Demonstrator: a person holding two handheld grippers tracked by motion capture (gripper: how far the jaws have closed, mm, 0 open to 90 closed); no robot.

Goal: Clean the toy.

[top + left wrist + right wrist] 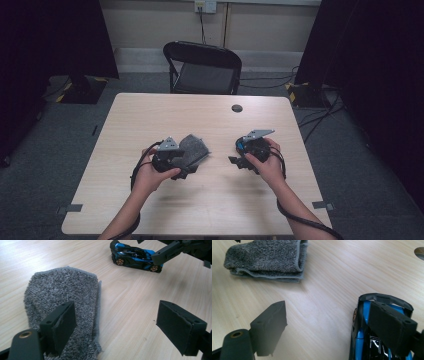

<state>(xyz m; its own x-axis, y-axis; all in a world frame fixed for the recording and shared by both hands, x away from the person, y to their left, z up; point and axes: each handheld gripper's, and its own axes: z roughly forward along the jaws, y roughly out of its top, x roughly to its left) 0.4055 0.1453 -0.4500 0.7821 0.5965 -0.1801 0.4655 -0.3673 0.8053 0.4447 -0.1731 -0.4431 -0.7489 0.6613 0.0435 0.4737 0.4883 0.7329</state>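
A folded grey terry cloth lies on the wooden table, left of centre. My left gripper hovers open at the cloth's edge, with one jaw over the cloth and the other over bare wood. A blue and black toy car stands to the right of the cloth. My right gripper is open beside the car. One of its jaws hangs over the car's roof, and only table lies between the jaws. In the high view the left gripper and the right gripper face each other.
A round cable hole sits near the table's far edge. A black folding chair stands behind the table. Cables trail over the floor at the right.
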